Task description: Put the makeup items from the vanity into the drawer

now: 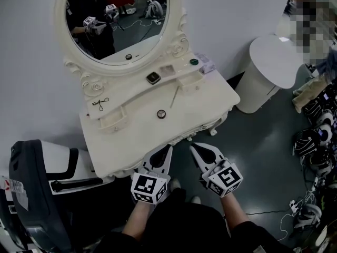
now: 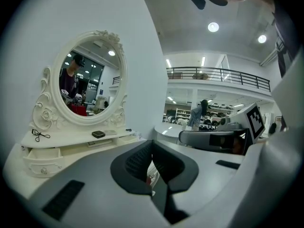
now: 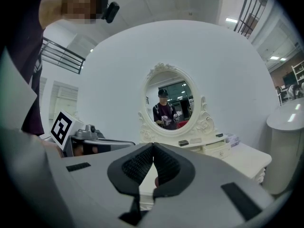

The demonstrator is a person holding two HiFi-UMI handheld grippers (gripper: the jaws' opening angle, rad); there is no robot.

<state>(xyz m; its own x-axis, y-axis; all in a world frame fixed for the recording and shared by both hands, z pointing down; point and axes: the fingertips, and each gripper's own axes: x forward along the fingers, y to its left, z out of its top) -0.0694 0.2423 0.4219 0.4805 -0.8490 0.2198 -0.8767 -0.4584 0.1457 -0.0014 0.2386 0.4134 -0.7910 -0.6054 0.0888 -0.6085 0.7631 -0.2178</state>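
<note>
White vanity (image 1: 200,96) (oval mirror (image 1: 118,20) above) stands against a pale wall (image 1: 237,15).

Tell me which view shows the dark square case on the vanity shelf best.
Head view: it looks down on the case, showing its full square top. The left gripper view shows the case side-on, a dark slab; in the right gripper view the case is a dark speck.

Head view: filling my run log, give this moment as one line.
left claw: shut, empty | right claw: shut, empty | both in front of vanity | round compact: on vanity top
</note>
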